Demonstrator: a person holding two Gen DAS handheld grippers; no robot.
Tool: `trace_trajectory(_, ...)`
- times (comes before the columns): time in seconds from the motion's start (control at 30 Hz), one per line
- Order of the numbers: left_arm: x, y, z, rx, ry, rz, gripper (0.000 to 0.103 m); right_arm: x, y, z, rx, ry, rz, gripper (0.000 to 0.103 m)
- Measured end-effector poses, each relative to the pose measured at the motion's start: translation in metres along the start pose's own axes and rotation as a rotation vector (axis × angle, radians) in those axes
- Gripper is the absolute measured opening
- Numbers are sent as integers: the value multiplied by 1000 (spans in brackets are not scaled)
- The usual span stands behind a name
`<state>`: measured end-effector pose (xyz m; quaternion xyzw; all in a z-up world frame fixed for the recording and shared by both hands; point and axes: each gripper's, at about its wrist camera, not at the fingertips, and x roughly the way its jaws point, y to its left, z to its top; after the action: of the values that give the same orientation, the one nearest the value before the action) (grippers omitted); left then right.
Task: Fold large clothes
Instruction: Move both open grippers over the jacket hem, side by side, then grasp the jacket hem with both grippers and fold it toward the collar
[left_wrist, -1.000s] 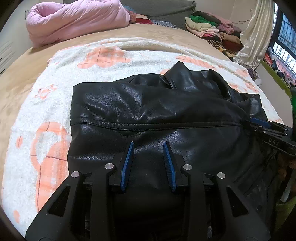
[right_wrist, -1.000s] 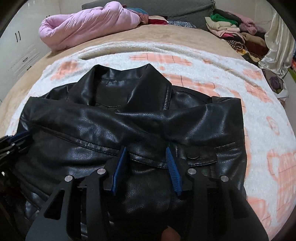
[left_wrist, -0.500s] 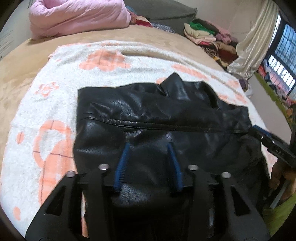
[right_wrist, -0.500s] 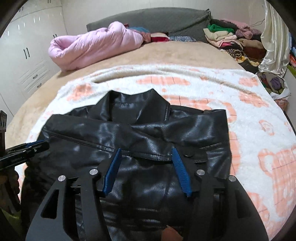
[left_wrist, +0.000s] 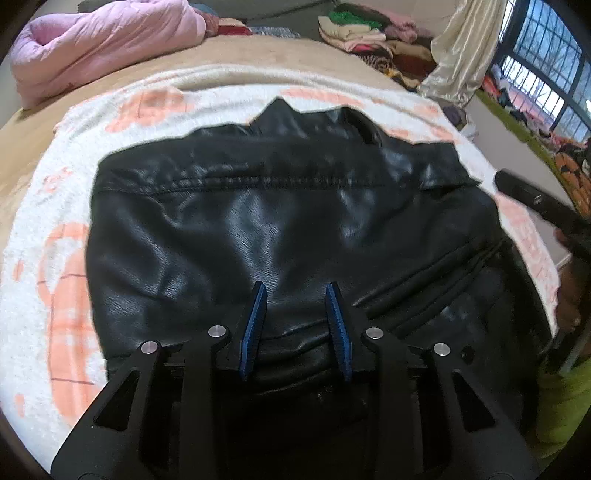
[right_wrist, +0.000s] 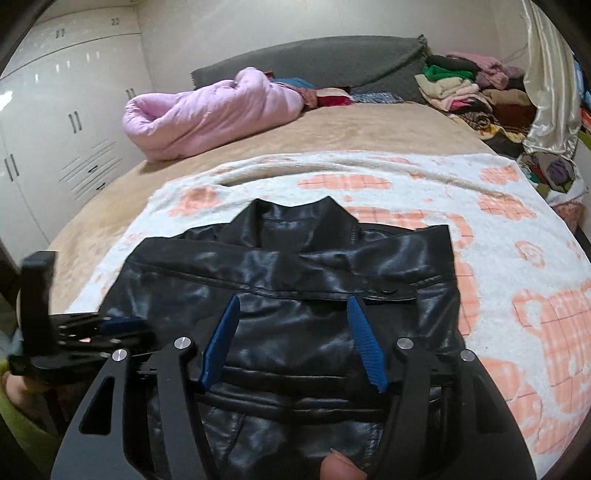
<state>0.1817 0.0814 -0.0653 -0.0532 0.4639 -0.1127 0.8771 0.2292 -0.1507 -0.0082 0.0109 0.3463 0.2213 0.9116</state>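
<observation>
left claw parted, right claw parted wider

One black leather jacket lies on one white blanket with orange checked patches, which is spread over one tan bed cover. One rolled pink quilt sits at the far end, against one grey headboard. One heap of folded clothes is stacked to the right of it; the separate pieces in it are too jumbled to count. One cream satin curtain hangs by one barred window. Two grippers show: the left gripper and the right gripper, each with two blue-padded fingers, four pads in all. One white wardrobe stands at the left; four pairs of dark handles are visible on it.
</observation>
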Motion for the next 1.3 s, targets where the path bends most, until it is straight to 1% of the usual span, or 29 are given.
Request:
trace_trajectory(0.1,7,3,-1,-1,14,-3,24,2,9,-2,-29,14,8,59)
trace_trajectory(0.17,8,3,-2,-6,13,-7,24,9,14,-3,-46,38,8,59)
trace_trajectory(0.3,8,2,-2,1,12,0,24,26,17,-8,-79,101,-56,59)
trace_trajectory(0.37,8,3,-2,-2,11,-2,24,37,12,-13,-77,151,-97,58)
trace_trajectory(0.43,7,4,-2,-2,10,-4,24,49,4,-19,-51,201,-102,56)
trace_trajectory(0.47,6,3,-3,-1,10,-4,24,54,1,-23,-46,223,-105,53)
trace_trajectory(0.57,6,3,-2,-4,10,-8,24,69,-6,-36,-32,262,-105,52)
trace_trajectory(0.67,6,2,-2,-1,11,-6,24,72,-9,-41,-19,251,-97,52)
trace_trajectory(0.8,5,1,-2,-3,9,-2,24,65,-7,-39,-20,226,-100,53)
trace_trajectory(0.9,3,0,-1,0,7,0,24,53,-6,-39,-6,188,-82,54)
trace_trajectory(0.97,2,-1,-1,1,7,-4,27,43,-6,-39,8,163,-69,55)
trace_trajectory(1.0,2,-1,-1,1,6,-8,28,38,-6,-40,15,154,-64,57)
trace_trajectory(1.07,-1,-2,0,-1,4,-28,35,31,-7,-38,28,140,-61,73)
trace_trajectory(1.2,-4,-5,1,6,-1,-34,38,17,-8,-40,43,119,-74,75)
trace_trajectory(1.3,-6,-6,1,0,-4,-48,43,10,-12,-42,62,112,-78,84)
